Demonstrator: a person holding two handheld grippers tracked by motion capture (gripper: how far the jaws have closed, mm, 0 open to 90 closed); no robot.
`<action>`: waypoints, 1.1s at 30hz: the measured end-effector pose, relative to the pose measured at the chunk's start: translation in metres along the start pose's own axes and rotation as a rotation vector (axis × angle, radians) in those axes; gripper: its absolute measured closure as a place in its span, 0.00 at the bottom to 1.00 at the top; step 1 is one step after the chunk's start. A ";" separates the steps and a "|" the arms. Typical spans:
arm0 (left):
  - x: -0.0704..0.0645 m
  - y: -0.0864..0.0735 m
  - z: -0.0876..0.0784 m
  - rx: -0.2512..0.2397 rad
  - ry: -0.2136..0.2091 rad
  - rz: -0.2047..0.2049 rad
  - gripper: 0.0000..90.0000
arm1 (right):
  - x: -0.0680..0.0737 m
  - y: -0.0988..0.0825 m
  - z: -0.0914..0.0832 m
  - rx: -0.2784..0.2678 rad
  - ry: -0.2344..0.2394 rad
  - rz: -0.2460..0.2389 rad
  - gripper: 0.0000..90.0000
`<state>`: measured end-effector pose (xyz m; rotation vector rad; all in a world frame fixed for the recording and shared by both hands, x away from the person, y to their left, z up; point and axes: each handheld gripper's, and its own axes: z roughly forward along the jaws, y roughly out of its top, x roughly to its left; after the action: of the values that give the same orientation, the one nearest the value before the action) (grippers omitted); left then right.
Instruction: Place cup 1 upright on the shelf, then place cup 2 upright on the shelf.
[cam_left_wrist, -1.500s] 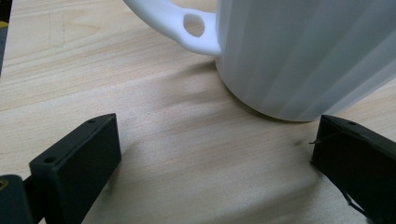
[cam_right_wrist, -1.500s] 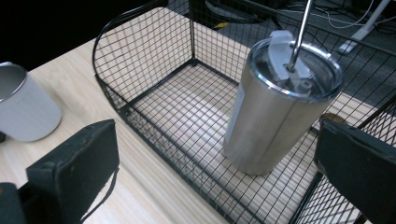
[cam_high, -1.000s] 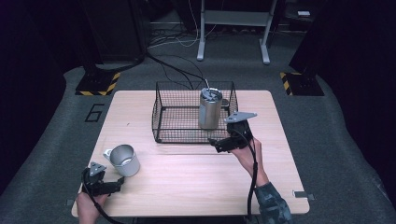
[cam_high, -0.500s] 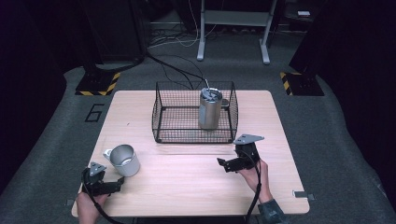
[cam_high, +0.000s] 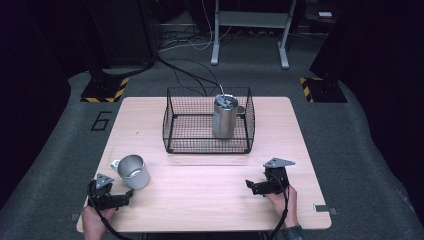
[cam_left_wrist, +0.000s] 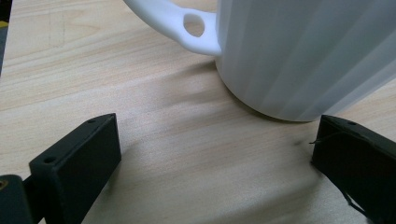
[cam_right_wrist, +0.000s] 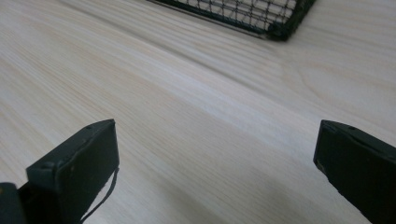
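One black wire mesh basket (cam_high: 207, 122) on the light wooden table (cam_high: 200, 185). One tall steel cylindrical canister (cam_high: 224, 116) inside the basket. One white-handled metal mug (cam_high: 132, 171) outside it, front-left. Two black two-jaw grippers: left gripper (cam_high: 122, 199), right gripper (cam_high: 254, 187), both nearer than the basket.

1. Left gripper (cam_high: 125, 199): black body, grey three-cornered plate on top, black cable trailing.
2. Right gripper (cam_high: 251, 186): black, with the same grey plate and cable.
3. Jaws: flat black blocks with small holes.
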<state>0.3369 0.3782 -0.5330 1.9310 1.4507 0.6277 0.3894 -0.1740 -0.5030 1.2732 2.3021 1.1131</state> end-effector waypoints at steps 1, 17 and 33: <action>0.000 0.000 0.000 0.000 -0.001 0.002 0.01 | -0.001 -0.002 0.000 0.003 -0.004 0.011 0.00; 0.007 -0.007 -0.015 -0.008 -0.060 0.005 0.00 | -0.022 -0.033 -0.005 0.017 -0.123 0.041 0.00; -0.013 0.041 -0.068 -0.240 -0.135 0.089 0.00 | -0.022 -0.035 -0.001 0.032 -0.180 0.005 0.00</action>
<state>0.3129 0.3718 -0.4561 1.8197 1.1559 0.6656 0.3807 -0.2034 -0.5303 1.3329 2.1934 0.9250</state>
